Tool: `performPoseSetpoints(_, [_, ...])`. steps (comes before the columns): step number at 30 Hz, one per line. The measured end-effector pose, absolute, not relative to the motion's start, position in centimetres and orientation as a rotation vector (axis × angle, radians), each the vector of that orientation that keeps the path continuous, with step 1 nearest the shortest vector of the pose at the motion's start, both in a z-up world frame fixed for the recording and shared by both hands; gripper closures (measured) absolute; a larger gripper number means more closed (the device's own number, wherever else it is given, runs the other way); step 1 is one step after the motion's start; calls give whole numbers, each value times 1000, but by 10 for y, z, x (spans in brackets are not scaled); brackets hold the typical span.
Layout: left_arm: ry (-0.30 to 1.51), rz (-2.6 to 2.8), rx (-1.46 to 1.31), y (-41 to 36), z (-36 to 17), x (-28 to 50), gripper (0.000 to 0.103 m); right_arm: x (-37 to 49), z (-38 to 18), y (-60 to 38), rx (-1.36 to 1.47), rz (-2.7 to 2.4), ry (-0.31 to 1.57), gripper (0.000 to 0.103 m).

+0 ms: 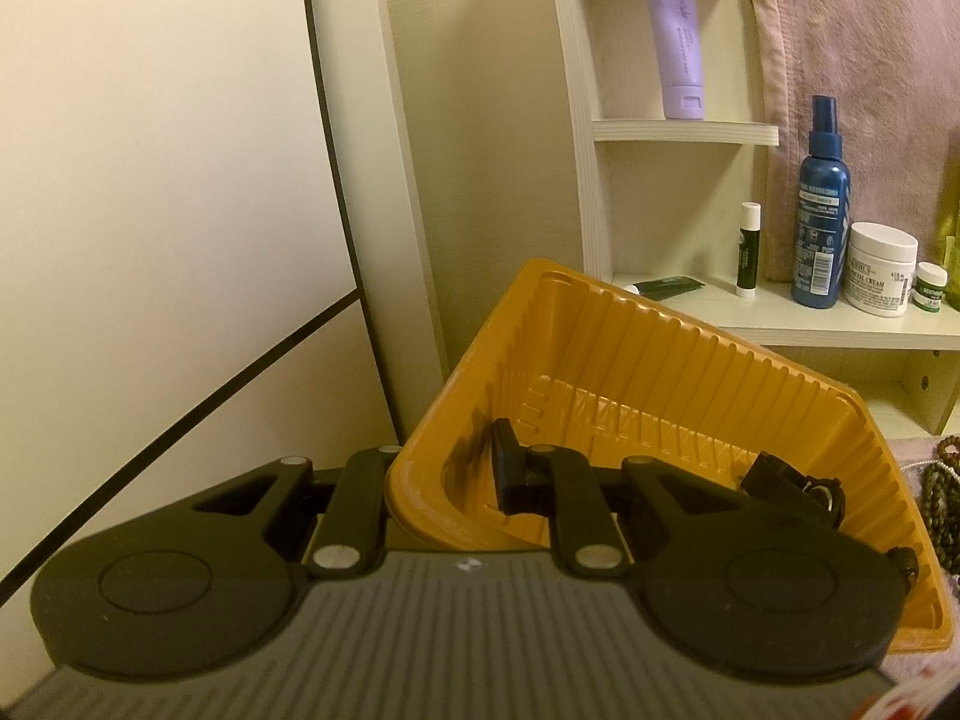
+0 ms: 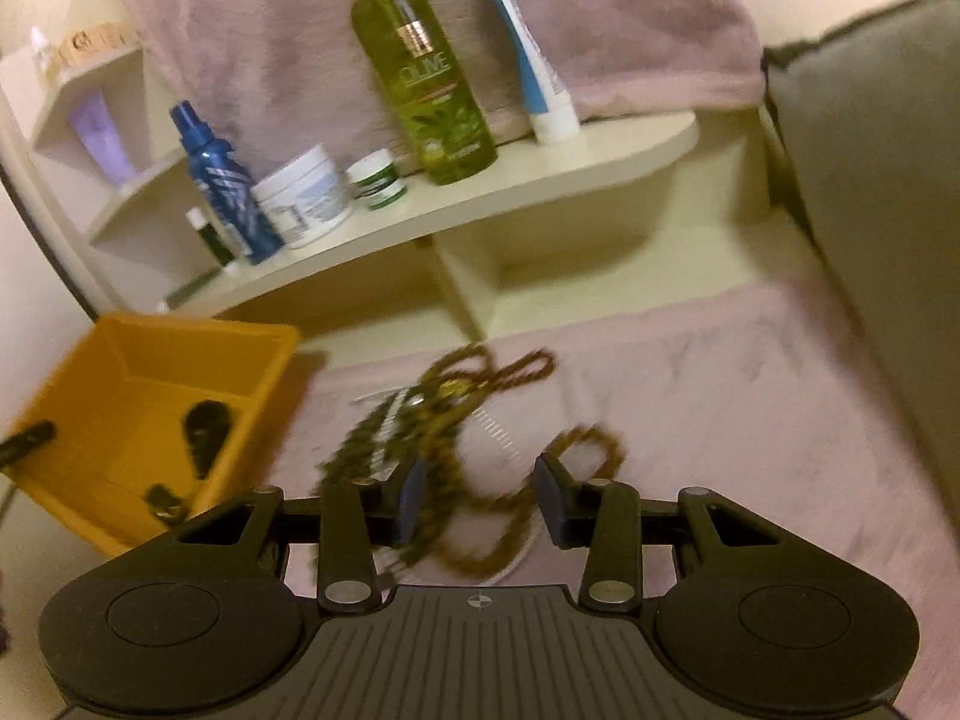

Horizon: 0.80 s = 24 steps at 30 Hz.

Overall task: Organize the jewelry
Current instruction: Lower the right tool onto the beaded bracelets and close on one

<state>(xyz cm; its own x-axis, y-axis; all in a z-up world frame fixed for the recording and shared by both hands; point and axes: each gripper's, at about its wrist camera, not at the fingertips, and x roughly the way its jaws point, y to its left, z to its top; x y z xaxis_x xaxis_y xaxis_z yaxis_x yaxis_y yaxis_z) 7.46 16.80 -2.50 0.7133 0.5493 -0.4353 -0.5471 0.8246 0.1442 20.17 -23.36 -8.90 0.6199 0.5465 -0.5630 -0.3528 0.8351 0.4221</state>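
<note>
1. Your landmark is the orange tray [image 1: 690, 360], a ribbed plastic tub tilted up on one side, in front of the cream shelf unit [image 1: 840, 330].
2. Your left gripper [image 1: 447, 483] is pinching the tray's near left wall: one finger [image 1: 504, 468] sits inside the tray, the other outside it, with the rim between them.
3. Inside the tray, against its right wall, lies a dark watch-like piece [image 1: 798, 489]; a second small dark piece [image 1: 903, 564] rests further toward the near right corner. What exactly they are you cannot tell.
4. To the right of the tray, on the pink cloth [image 2: 720, 372], lies a tangle of brown and greenish bead strands [image 2: 456, 420], blurred in the right wrist view. A pale chain runs through the heap.
5. Your right gripper [image 2: 480, 495] stands spread just above that tangle, well right of the tray. Its blue-padded fingers [image 2: 411, 495] have bead loops between them, but the pads are not pressing on anything.
6. On the shelf behind and above the tray stand a blue spray bottle [image 1: 822, 210], a white cream jar [image 1: 882, 270], a small green-labelled jar [image 1: 930, 288] and a lip balm stick [image 1: 747, 249].
7. Further right of the tray on that shelf are a green olive bottle [image 2: 426, 90] and a white-and-blue tube [image 2: 534, 60].
8. A lilac tube [image 1: 675, 42] stands on the higher shelf above the tray.
</note>
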Motion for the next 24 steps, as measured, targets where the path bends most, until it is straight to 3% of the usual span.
performPoseSetpoints(24, [486, 602, 3, 170, -25, 74, 88, 201, -104, -187, 117, 623, 756, 65])
